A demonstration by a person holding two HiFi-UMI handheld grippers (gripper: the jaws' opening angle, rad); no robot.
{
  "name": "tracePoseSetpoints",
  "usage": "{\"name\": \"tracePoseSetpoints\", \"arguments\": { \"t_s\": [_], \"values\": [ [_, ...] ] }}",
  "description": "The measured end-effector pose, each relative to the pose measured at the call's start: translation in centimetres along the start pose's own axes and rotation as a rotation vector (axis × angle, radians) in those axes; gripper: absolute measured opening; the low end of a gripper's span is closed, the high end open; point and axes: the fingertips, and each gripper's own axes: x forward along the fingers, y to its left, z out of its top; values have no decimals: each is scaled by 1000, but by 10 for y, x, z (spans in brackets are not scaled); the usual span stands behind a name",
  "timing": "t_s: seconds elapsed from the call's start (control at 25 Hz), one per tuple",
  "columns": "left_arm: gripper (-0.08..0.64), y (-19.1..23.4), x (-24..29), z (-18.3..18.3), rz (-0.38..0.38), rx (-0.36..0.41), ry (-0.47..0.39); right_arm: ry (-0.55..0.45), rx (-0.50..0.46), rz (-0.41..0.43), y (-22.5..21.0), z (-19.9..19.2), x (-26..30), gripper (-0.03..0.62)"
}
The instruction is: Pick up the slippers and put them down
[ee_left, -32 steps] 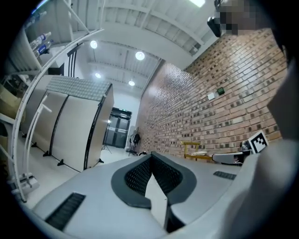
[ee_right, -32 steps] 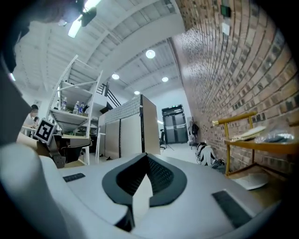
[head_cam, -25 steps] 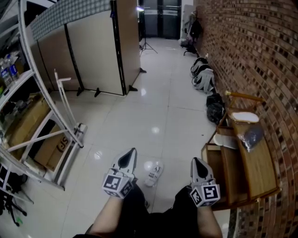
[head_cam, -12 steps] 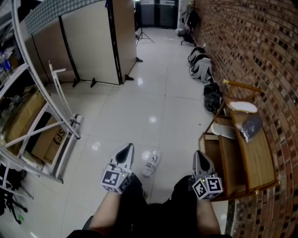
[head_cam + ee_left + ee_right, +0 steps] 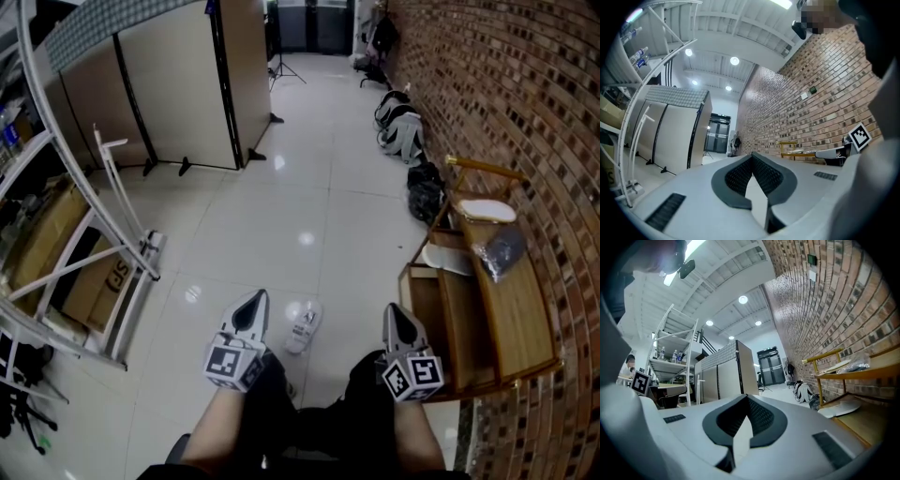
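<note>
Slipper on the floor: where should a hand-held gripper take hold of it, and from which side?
Probably across its narrow width, coming down from above: the slipper lies flat on the floor, its length pointing away from the person, so only the top and long edges are free. The left hand-held gripper is nearest.

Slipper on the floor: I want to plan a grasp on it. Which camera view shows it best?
The head view: the white slipper lies whole on the tiles, between the left gripper and the right gripper. Neither gripper view shows it; both look out over shut jaws at the room.
</note>
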Motion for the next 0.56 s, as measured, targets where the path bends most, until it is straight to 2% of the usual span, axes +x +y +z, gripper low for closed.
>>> {"name": "tracePoseSetpoints", "arguments": {
  "t_s": [0.32, 0.56],
  "values": [
    [3, 3, -4, 2, 11, -16, 3, 12, -14, 25, 10, -2, 2, 6],
    [3, 6, -4, 4, 16, 11, 7, 10, -32, 22, 12, 1, 6, 6]
  ]
}}
